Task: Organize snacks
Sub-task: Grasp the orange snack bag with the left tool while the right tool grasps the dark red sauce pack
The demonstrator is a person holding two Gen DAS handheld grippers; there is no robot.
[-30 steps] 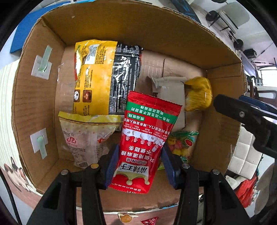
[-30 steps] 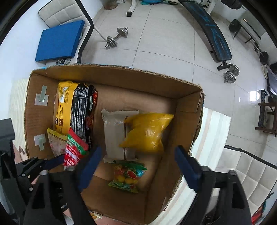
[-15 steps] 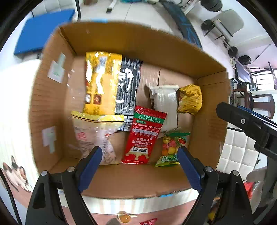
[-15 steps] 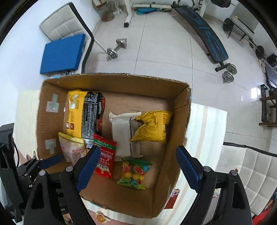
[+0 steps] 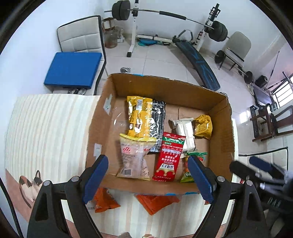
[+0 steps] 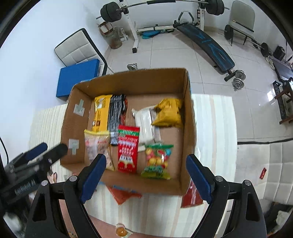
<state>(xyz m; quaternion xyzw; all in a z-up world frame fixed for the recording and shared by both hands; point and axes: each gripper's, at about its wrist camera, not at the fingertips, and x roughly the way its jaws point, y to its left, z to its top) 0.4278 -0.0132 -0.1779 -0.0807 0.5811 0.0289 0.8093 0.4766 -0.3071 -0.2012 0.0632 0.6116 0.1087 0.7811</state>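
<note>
On striped tablecloth (image 5: 51, 128) sits the cardboard box (image 5: 164, 87) (barbell rack (image 6: 131, 27) behind); both tools released.

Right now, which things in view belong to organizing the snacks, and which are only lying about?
Belong to the job:
cardboard box
red packet
fruit candy bag
yellow bag
orange packets outside the box

Just lying about:
blue cushion
weight bench
barbell
</note>
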